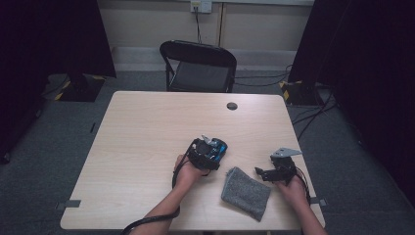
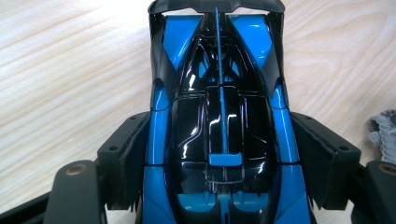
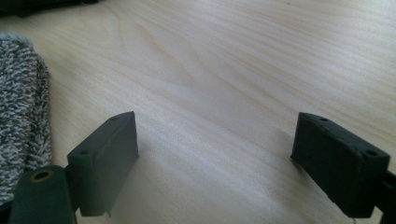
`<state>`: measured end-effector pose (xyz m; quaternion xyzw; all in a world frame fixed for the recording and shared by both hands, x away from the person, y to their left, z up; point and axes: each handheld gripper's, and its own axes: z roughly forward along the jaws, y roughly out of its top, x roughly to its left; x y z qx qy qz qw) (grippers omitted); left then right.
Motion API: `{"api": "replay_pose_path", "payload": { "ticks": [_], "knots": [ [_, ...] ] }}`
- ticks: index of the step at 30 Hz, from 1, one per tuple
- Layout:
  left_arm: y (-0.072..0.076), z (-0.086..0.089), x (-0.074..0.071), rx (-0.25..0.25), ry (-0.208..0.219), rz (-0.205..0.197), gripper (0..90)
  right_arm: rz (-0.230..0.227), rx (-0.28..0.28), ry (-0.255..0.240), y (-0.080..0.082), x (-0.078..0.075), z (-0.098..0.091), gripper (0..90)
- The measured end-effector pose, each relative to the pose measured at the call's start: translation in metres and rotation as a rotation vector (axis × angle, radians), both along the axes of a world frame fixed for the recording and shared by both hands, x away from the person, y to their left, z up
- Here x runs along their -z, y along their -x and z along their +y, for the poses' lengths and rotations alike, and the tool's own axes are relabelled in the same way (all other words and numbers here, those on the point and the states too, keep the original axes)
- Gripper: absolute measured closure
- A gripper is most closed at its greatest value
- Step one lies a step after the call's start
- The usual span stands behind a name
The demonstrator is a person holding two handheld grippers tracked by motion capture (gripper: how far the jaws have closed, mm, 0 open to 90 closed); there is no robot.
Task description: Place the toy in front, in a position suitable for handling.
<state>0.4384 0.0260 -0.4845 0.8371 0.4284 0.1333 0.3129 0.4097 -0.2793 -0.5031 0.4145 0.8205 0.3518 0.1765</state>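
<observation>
Left fingers clamp the glossy blue-and-black toy race car (image 2: 219, 130) on the pale wooden bench (image 1: 147, 142).

The left gripper (image 1: 208, 149) reaches forward from a bent wrist, grasping the car's flanks; the right gripper (image 1: 266, 172) rests beside the grey knitted cloth (image 1: 246, 192), fingers spread, empty.

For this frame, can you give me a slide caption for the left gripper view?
Left tool closed on a blue-and-black toy car over the wooden table, grey cloth at the edge.

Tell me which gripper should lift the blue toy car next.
Left. The left gripper already has its jaws against both sides of the blue toy car; the right gripper stands open over bare table beside the grey cloth.
</observation>
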Motion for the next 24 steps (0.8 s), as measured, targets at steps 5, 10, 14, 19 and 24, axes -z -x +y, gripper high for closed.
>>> {"api": "replay_pose_path", "payload": {
  "ticks": [5,10,14,19,24],
  "knots": [
    [-0.001,0.006,-0.008,0.005,-0.018,-0.01,26.3,0.0,0.0,0.0,0.0,0.0,0.0,13.7],
    [-0.003,0.013,-0.013,0.001,-0.015,-0.016,26.3,0.0,0.0,0.0,0.0,0.0,0.0,13.7],
    [-0.005,0.021,-0.018,-0.008,-0.017,-0.019,26.3,0.0,0.0,0.0,0.0,0.0,0.0,13.7],
    [-0.008,0.033,-0.02,-0.022,-0.026,-0.021,26.3,0.0,0.0,0.0,0.0,0.0,0.0,13.7],
    [-0.008,0.047,-0.019,-0.035,-0.04,-0.015,26.2,0.0,0.0,0.0,0.0,0.0,0.0,13.7]
  ]
}}
